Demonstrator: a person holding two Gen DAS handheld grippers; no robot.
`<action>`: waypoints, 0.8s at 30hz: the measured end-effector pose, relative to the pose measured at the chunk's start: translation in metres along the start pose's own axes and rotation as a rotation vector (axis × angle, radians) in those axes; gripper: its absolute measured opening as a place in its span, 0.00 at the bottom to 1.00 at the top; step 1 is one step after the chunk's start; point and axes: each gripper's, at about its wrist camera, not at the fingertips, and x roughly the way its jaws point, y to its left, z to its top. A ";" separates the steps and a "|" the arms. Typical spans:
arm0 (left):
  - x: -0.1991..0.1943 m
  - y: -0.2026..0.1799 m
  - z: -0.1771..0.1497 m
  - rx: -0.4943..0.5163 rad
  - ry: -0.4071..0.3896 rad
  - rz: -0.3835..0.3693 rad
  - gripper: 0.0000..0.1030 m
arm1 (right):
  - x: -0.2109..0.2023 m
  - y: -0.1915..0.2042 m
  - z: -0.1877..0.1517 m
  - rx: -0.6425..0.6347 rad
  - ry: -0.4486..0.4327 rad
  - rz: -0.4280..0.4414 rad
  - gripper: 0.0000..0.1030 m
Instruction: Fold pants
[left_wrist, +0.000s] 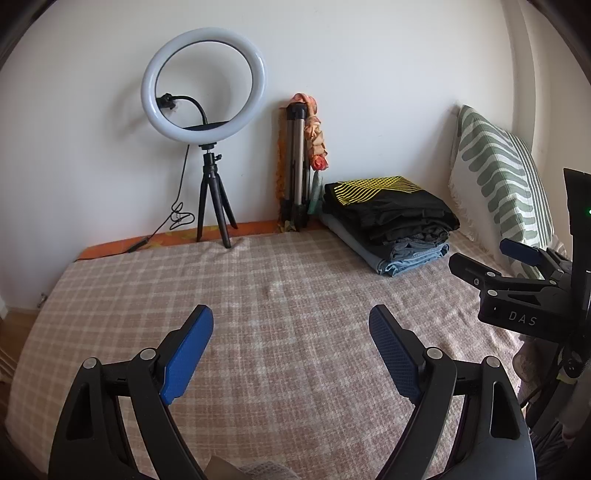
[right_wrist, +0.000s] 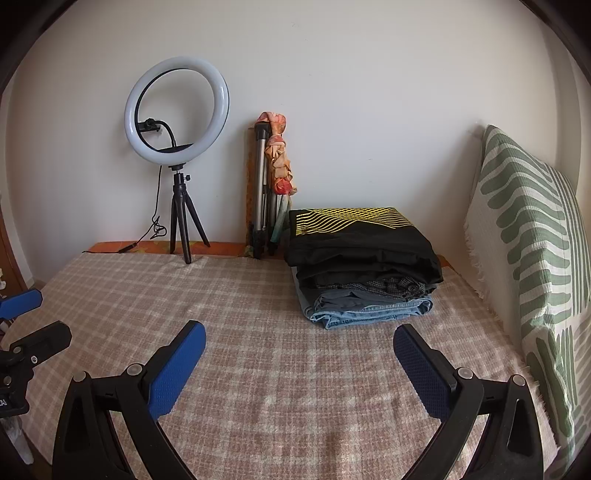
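A stack of folded clothes (left_wrist: 391, 221) lies at the back right of the bed: a black piece with yellow lines on top, dark pieces under it, blue jeans at the bottom. It also shows in the right wrist view (right_wrist: 362, 266). My left gripper (left_wrist: 291, 325) is open and empty above the checked bedspread (left_wrist: 258, 295). My right gripper (right_wrist: 299, 336) is open and empty, in front of the stack and apart from it. The right gripper also shows at the right edge of the left wrist view (left_wrist: 495, 254), the left gripper at the left edge of the right wrist view (right_wrist: 33, 314).
A ring light on a small tripod (left_wrist: 207, 110) stands at the back of the bed by the wall. A folded tripod with an orange cloth (left_wrist: 299, 162) leans on the wall. A green-and-white patterned pillow (right_wrist: 532, 236) stands along the right side.
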 end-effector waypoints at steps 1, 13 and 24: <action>0.000 0.000 0.000 -0.001 0.001 -0.001 0.84 | 0.000 0.000 0.000 0.000 0.000 0.000 1.00; 0.000 0.001 0.000 0.000 0.000 -0.001 0.84 | 0.000 0.000 -0.001 0.002 -0.001 0.000 1.00; 0.000 0.001 0.000 -0.002 0.000 -0.002 0.84 | -0.001 0.002 -0.002 0.003 0.000 0.002 1.00</action>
